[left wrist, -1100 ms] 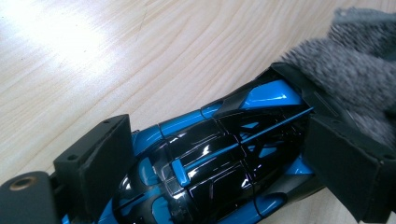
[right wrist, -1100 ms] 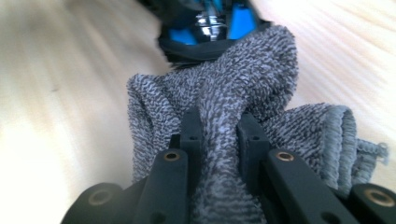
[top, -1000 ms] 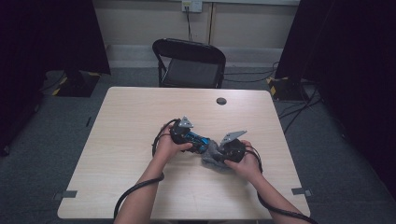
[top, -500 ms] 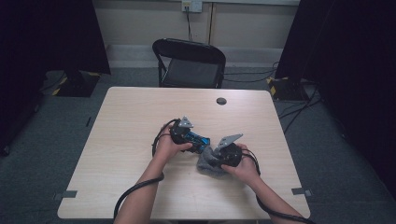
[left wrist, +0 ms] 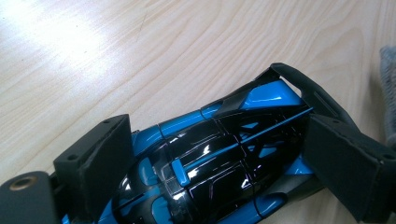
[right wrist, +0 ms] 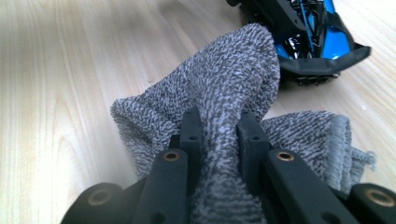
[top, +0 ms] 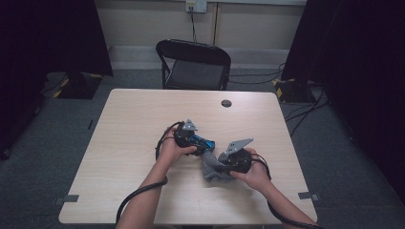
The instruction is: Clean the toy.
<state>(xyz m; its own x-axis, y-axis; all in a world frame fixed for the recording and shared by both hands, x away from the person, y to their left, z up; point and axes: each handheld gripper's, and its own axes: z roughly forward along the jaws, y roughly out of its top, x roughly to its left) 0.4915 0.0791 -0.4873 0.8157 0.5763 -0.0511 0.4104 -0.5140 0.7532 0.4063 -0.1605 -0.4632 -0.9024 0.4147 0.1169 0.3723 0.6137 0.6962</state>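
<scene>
A blue and black toy car [left wrist: 219, 158] lies on the wooden table [top: 133, 124], and my left gripper [left wrist: 224, 163] is shut on its body, one pad on each side. In the high view the car [top: 200, 141] sits at the table's middle, with the left gripper [top: 203, 145] behind it. A grey terry cloth [right wrist: 224, 88] is bunched between the jaws of my right gripper [right wrist: 219, 133], which is shut on it. The cloth [top: 212, 168] lies just right of the car, its raised fold close to the car's rear wing [right wrist: 322, 65].
A small dark round disc [top: 226, 103] sits near the table's far edge. A black folding chair [top: 193, 64] stands behind the table. Cables trail from both grippers over the near edge.
My right gripper has moved toward the near edge and a little left with the grey cloth, which now bunches lower. The left gripper and the car have stayed put.
</scene>
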